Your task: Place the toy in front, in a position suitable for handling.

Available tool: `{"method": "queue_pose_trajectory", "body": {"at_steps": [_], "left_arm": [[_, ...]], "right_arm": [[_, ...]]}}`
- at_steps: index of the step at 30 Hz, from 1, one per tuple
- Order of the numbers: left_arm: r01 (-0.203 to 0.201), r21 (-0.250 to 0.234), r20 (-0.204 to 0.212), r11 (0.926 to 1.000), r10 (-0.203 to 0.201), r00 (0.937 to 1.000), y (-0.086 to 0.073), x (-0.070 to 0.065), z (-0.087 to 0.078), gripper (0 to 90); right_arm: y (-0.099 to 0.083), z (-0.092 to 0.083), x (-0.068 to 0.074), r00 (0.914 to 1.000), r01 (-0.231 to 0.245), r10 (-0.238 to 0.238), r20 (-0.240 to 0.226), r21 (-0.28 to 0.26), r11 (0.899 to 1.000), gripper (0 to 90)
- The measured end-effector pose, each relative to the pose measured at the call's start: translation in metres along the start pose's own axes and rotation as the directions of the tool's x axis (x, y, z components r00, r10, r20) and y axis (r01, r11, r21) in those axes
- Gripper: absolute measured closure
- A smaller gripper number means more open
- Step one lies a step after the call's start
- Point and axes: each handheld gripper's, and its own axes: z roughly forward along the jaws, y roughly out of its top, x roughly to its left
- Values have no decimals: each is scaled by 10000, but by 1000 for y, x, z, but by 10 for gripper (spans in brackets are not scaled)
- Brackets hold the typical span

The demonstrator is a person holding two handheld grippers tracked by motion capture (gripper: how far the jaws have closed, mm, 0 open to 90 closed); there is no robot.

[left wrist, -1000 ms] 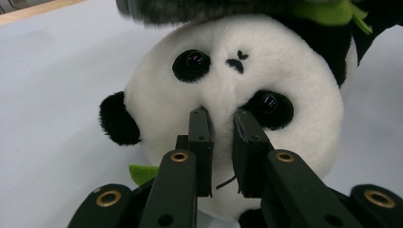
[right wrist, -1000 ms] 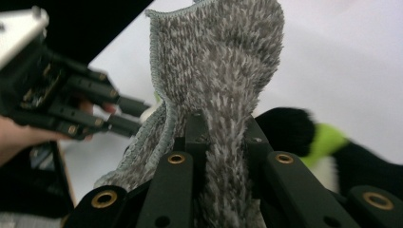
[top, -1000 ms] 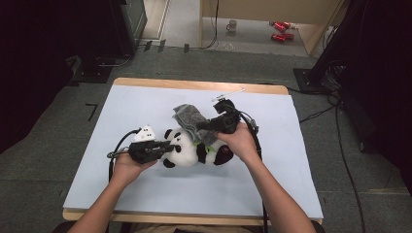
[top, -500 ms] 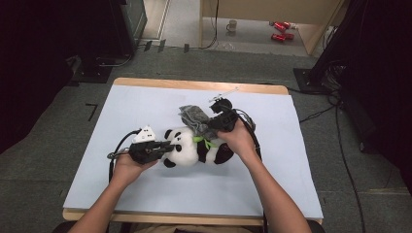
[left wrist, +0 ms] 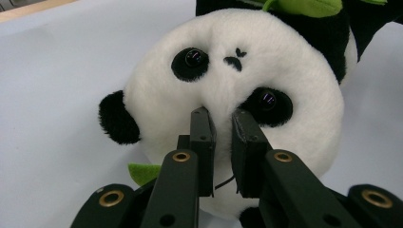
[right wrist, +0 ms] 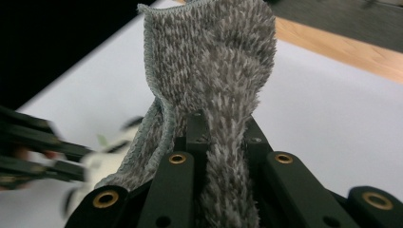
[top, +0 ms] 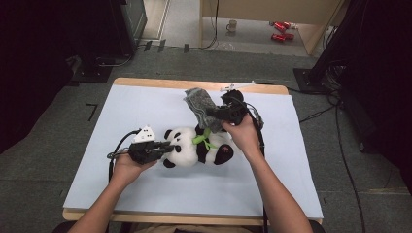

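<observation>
Nearest me, my left hand-held gripper (top: 163, 147) lies low over the desk (top: 145, 102), jaws nearly pressed together w/ a pinch of the toy panda's (top: 199, 148) face fur between them. In the left gripper view the tips (left wrist: 223, 118) bite just below the nose, between the eyes. I judge that's there as an anchor, so the toy can't slide or roll while the other end gets worked. The panda lies on its back, mid-desk, head toward my left, green leaf at its chest.

Farther out, my right hand-held gripper (top: 214, 115) is above the panda's body, jaws squeezed on a grey fuzzy cloth (top: 199, 103). The right gripper view has the cloth (right wrist: 214, 71) bunched btwn the jaws and standing up past them. It's held raised, prob. so it hangs free for draping or wiping over the toy. The cloth's far end is toward the desk's back edge.
</observation>
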Motion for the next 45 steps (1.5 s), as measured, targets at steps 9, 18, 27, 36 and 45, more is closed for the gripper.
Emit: {"method": "queue_pose_trajectory", "body": {"at_steps": [9, 18, 27, 36, 45], "left_arm": [[13, -10, 9, 10000, -13, 10000, 0, 1, 0, 807], [64, 26, 75, 10000, -65, 10000, -1, 2, 0, 807], [105, -42, 75, 9999, -104, 9999, 0, 1, 0, 809], [188, -97, 66, 9998, -188, 9998, -1, 2, 0, 810], [458, -136, 164, 9989, -456, 9988, -1, 6, 0, 809]], "right_arm": [[2, -1, 31, 9898, 398, -350, -1380, 321, 9987, 797], [-20, 32, 24, 9844, 175, 158, -1751, 1871, 9822, 797], [-26, 35, 3, 9960, 312, -148, -884, 1881, 9817, 801], [-22, 24, -9, 9998, 216, -218, 0, 1409, 9898, 800], [-18, 12, -24, 9974, -132, 79, 722, 719, 9973, 801]]}}
